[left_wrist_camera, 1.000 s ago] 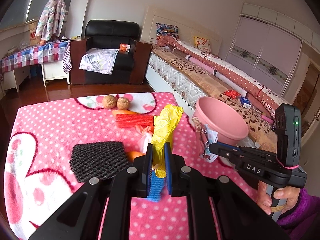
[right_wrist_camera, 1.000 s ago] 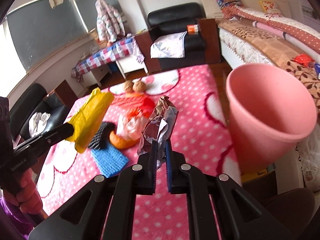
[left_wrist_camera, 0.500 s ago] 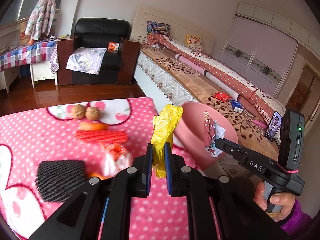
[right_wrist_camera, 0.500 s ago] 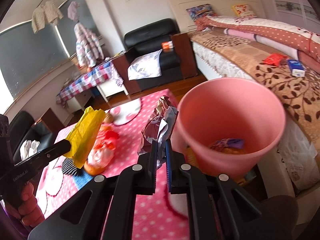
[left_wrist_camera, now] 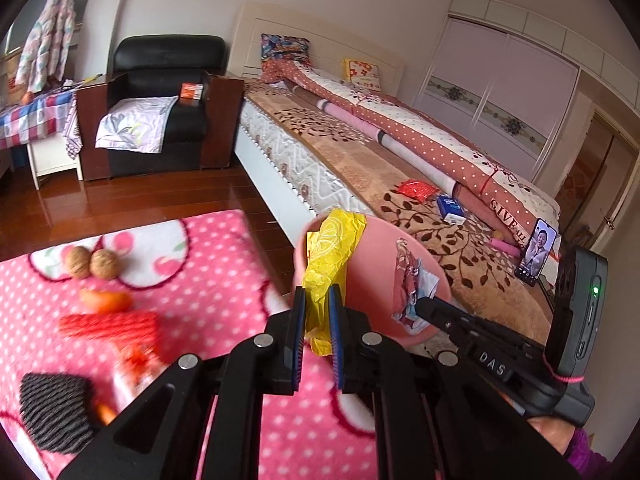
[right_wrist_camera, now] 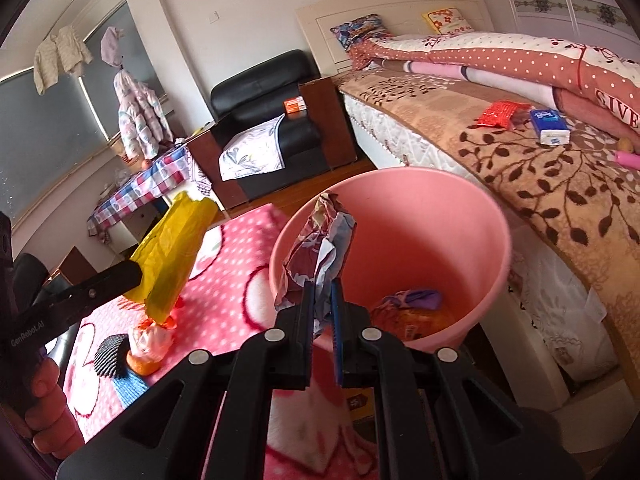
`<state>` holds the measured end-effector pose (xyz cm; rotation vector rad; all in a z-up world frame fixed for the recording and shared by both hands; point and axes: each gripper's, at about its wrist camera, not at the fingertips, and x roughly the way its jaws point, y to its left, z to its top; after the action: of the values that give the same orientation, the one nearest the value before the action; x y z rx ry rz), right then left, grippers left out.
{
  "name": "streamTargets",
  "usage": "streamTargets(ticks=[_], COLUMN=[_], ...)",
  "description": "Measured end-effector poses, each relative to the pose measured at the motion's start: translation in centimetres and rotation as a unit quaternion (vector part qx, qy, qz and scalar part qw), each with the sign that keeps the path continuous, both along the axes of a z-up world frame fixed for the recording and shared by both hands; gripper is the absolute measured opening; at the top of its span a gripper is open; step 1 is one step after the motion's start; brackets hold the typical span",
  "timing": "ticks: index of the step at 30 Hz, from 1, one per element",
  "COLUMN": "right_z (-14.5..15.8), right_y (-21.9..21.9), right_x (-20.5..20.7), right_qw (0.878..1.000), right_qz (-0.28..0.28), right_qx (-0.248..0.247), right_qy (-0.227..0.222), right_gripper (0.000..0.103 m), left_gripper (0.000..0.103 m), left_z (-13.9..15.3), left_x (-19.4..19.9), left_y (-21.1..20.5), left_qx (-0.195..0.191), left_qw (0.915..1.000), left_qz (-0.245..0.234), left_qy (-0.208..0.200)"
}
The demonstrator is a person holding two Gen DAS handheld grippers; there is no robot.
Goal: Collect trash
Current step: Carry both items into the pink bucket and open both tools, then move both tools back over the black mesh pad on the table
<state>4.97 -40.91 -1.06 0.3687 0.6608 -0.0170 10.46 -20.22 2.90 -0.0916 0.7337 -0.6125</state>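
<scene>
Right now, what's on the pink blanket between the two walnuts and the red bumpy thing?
An orange peel piece lies between the walnuts and the red mesh piece, apart from the walnuts. The left wrist view shows it.

Your yellow crinkled wrapper covers the near rim of the pink plastic bin. The orange-and-white scrap near the pink dotted blanket's near edge is blurred. The bin's litter is too jumbled to identify.
</scene>
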Motion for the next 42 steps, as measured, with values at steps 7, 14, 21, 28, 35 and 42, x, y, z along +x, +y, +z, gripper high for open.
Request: streamTargets(ticks=[7,14,21,28,35,42], right_z=[-1.0,-2.0,-3.0,-2.9,-1.6,-0.3], right_y=[-1.8,-3.1,-4.1,-4.3,-3.0,-0.1], right_x=[0.9,1.7,2.4,2.2,1.1,-0.2], right_qw=[1.000,1.000,0.999,0.999,0.999,1.000], right_qz=[-0.012,-0.022,-0.024,-0.030,-0.017,0.004], right_qx=[0.007,0.012,0.028,0.032,0.026,0.025], right_qy=[0.008,0.016,0.029,0.025,0.010,-0.004], right_gripper=[0.008,0.008,0.009,0.027,0.027,0.027], left_gripper=[0.010,0.011,0.022,0.028,0.032,0.032], left_z=[-1.4,-3.0,-3.7,-3.5,-2.5,-1.5], left_x=[1.8,3.6,4.4,4.1,3.1,1.6], left_y=[-4.2,-6.4,-7.3,-6.5,-4.3,-1.6], left_qx=[0.031,0.041,0.043,0.035,0.020,0.025], left_qw=[0.9993,0.9984,0.9981,0.9985,0.9990,0.9988], left_qz=[-0.017,-0.021,-0.013,-0.006,0.012,0.031], left_qy=[0.008,0.035,0.042,0.043,0.039,0.029])
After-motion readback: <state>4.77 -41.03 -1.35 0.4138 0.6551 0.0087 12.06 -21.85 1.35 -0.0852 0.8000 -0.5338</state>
